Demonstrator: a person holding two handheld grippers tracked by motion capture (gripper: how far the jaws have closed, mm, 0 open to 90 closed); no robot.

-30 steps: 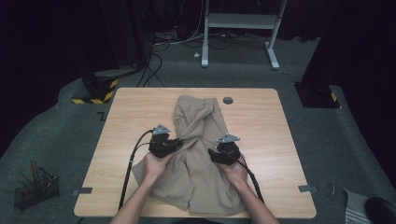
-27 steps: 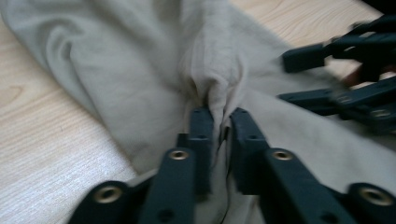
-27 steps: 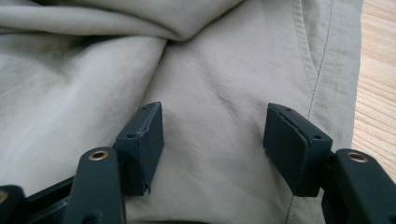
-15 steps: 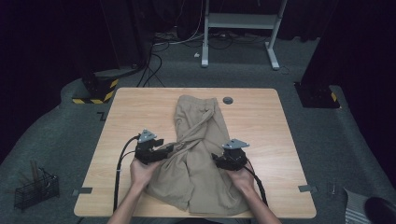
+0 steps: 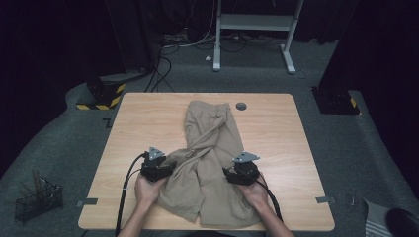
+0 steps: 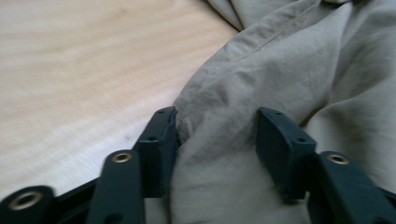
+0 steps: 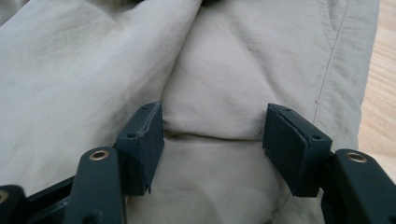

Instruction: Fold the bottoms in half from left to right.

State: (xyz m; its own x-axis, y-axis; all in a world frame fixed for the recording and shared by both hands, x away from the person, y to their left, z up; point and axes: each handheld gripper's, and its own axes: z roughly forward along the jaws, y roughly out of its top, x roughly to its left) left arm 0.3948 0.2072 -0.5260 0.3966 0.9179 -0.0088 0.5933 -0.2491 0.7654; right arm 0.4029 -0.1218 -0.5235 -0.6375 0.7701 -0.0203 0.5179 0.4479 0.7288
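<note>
Khaki trousers (image 5: 210, 158) lying crumpled on wooden table (image 5: 276, 143), spreading from far centre to near edge.

Left gripper (image 5: 165, 169) sitting at garment's left edge, near side. Jaws parted, having just been closing somewhat; fold of cloth (image 6: 219, 121) bulging between them, touching left pad (image 6: 161, 140), right pad standing clear. Not clamping.

Right gripper (image 5: 232, 174) resting on garment's right part, near side. Jaws spread wide, fabric (image 7: 212, 116) lying flat between fingers (image 7: 287, 140), not pinching.
</note>
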